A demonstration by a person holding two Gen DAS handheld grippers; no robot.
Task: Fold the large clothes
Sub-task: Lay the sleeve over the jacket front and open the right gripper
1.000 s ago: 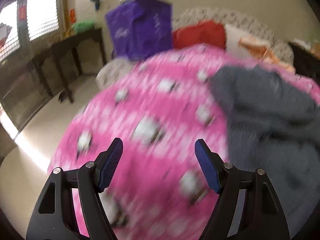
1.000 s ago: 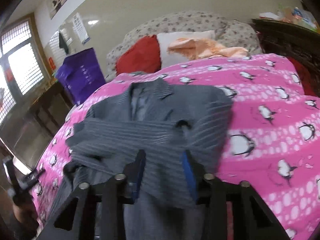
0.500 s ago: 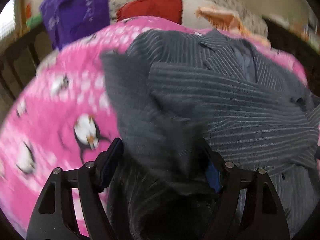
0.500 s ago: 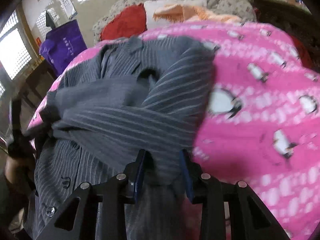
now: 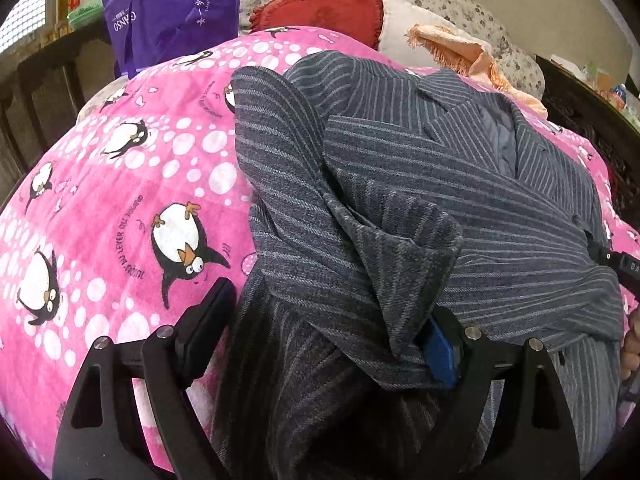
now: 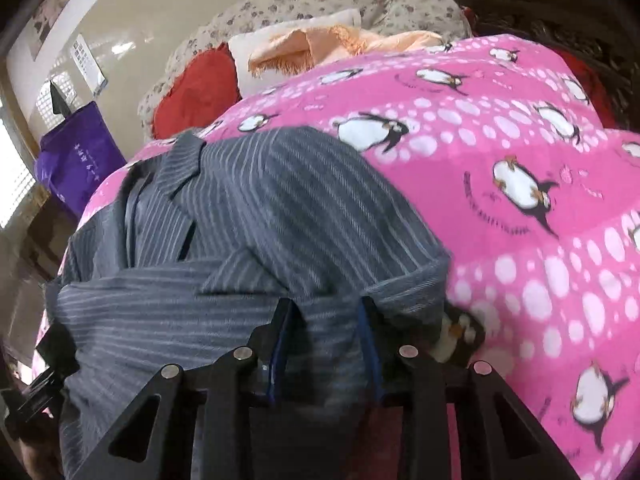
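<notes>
Nearest us, our left gripper (image 5: 328, 332) has come in from open blanket a second ago and now straddles the near left part of the grey striped jacket (image 5: 420, 200). Its jaws are spread wide with a thick bunch of cloth between them, not yet clamped. Half a second ago this view was blurred; now it is sharp, so we judge the approach has settled and closing is next.

Our right gripper (image 6: 326, 340) has stayed pinched on the jacket's folded sleeve (image 6: 180, 312), and has moved in closer over the cloth.

The jacket lies on the pink penguin blanket (image 5: 120, 200), collar at the far end, both sleeves crossed over the chest. With the sleeves in, we judge the lengthwise fold comes next.

Farther off sit a red cushion (image 5: 320, 12), an orange fringed cloth (image 5: 452, 48) and, far left, a purple bag (image 5: 168, 4).
</notes>
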